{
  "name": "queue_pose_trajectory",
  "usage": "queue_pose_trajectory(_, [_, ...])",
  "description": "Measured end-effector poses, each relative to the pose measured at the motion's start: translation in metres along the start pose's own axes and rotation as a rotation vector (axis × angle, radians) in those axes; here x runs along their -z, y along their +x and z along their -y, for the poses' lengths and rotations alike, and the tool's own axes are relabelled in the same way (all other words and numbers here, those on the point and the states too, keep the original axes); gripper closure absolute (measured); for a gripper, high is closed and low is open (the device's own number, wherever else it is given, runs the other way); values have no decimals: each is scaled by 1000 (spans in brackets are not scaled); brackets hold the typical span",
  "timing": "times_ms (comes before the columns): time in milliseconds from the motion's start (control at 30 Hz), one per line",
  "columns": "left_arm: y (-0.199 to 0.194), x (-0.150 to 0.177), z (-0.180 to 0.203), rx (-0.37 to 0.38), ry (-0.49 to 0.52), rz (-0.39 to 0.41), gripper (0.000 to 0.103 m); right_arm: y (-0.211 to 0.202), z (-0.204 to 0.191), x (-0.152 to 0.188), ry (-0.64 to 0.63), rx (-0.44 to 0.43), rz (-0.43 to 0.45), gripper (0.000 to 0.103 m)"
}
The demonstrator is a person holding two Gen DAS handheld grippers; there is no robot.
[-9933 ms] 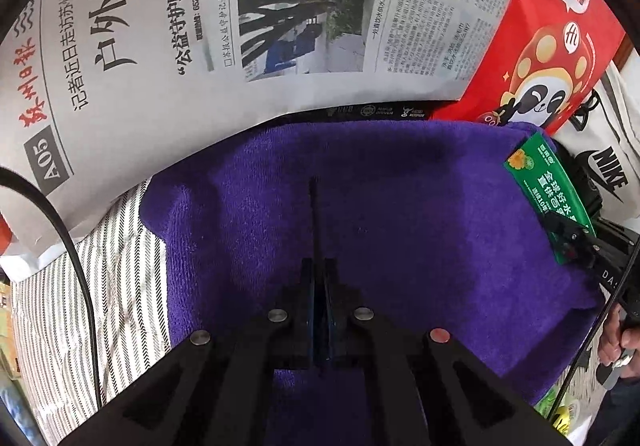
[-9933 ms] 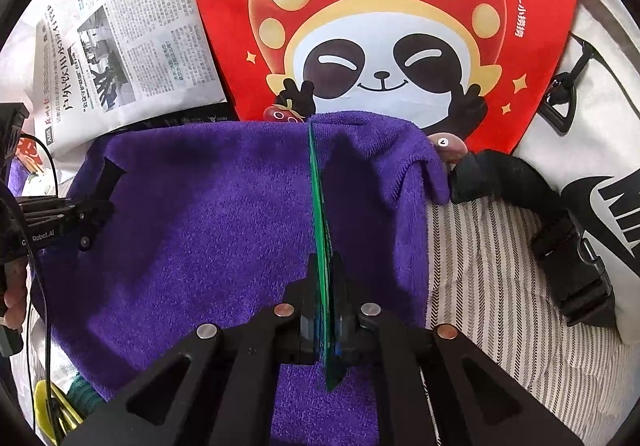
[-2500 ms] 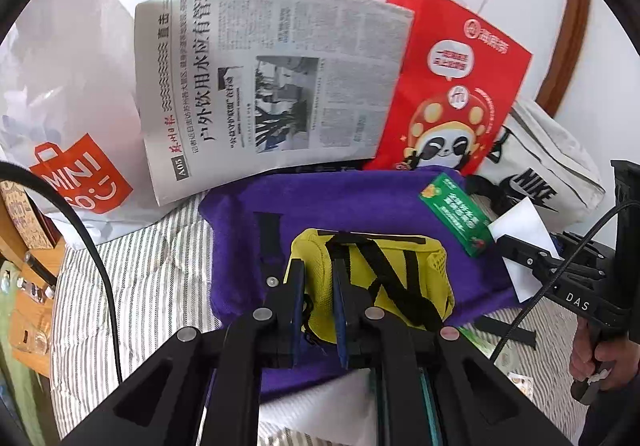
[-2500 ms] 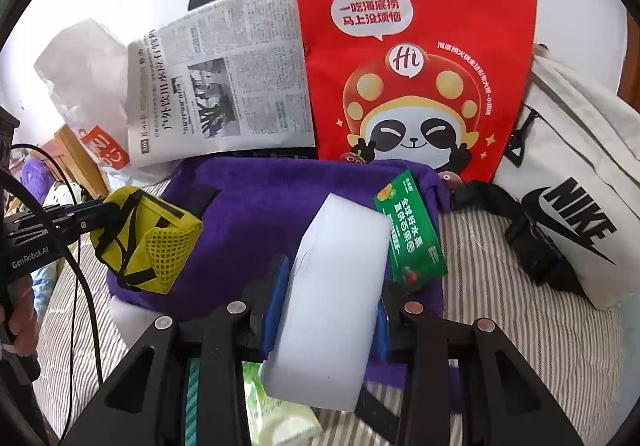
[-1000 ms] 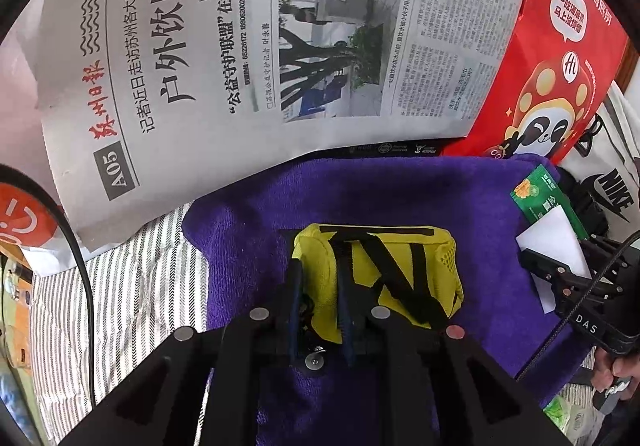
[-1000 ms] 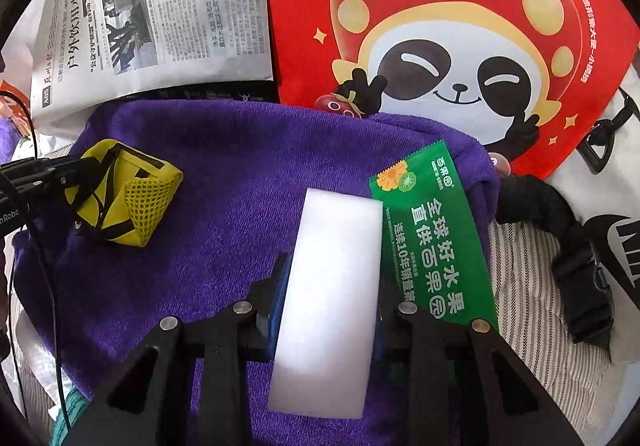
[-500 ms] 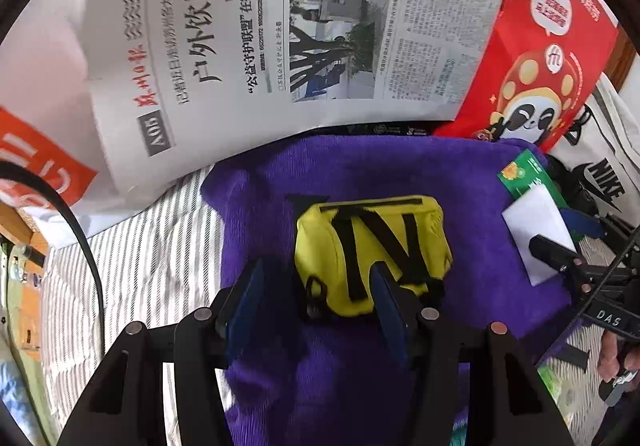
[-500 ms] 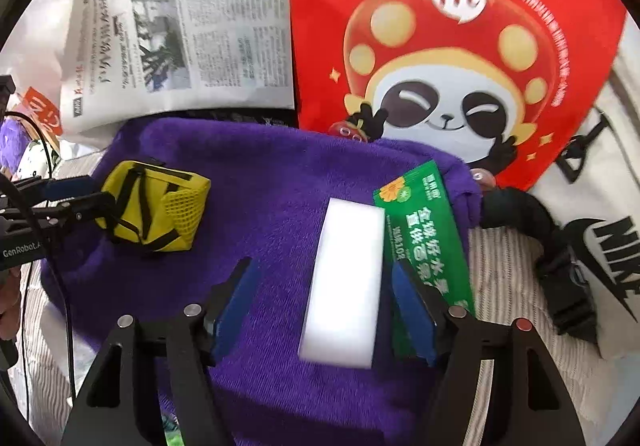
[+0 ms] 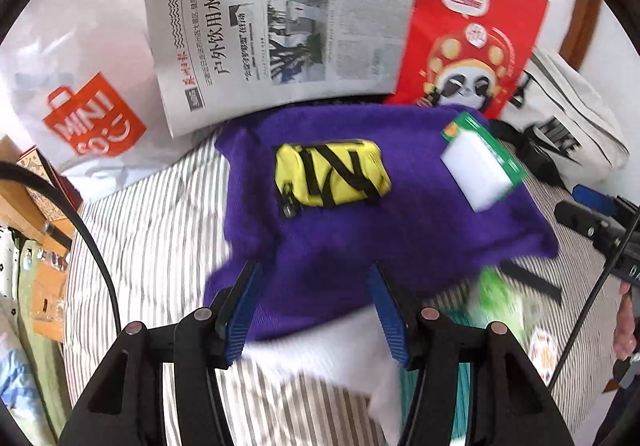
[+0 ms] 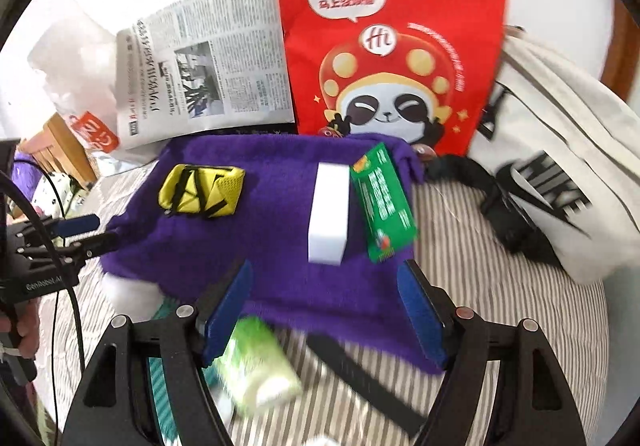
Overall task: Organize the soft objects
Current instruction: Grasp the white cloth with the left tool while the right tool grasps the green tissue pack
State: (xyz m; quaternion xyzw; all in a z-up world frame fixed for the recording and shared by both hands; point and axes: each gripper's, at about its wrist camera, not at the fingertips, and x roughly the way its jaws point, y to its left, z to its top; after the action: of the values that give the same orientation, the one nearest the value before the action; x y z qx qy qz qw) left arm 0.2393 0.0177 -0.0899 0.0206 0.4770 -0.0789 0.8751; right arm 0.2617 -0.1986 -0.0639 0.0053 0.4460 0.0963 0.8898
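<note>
A purple towel lies on the striped bed. On it rest a yellow pouch with black straps, a white sponge block and a green packet. My left gripper is open and empty at the towel's near edge, above a white cloth. My right gripper is open and empty, near the towel's front edge. A green-white tissue pack lies by its left finger.
A newspaper, a red panda bag, a white Nike bag and a Miniso bag stand behind the towel. A black strap lies on the striped sheet. Wooden furniture is at left.
Both grippers opened wider and pulled back from the towel. The yellow pouch and the white sponge stay lying on it.
</note>
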Motion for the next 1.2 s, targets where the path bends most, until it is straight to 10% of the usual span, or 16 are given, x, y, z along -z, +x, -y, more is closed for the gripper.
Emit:
queue_pose_trajectory(467, [49, 43, 17, -9, 22, -85, 50, -40, 13, 77, 12, 10, -67, 28])
queue_pose_trajectory(667, [51, 50, 25, 16, 59, -54, 93, -37, 21, 96, 68, -9, -90, 28])
queue_pose_trajectory(1200, [-15, 56, -27, -2, -16, 22, 95, -40, 7, 103, 66, -50, -90, 28])
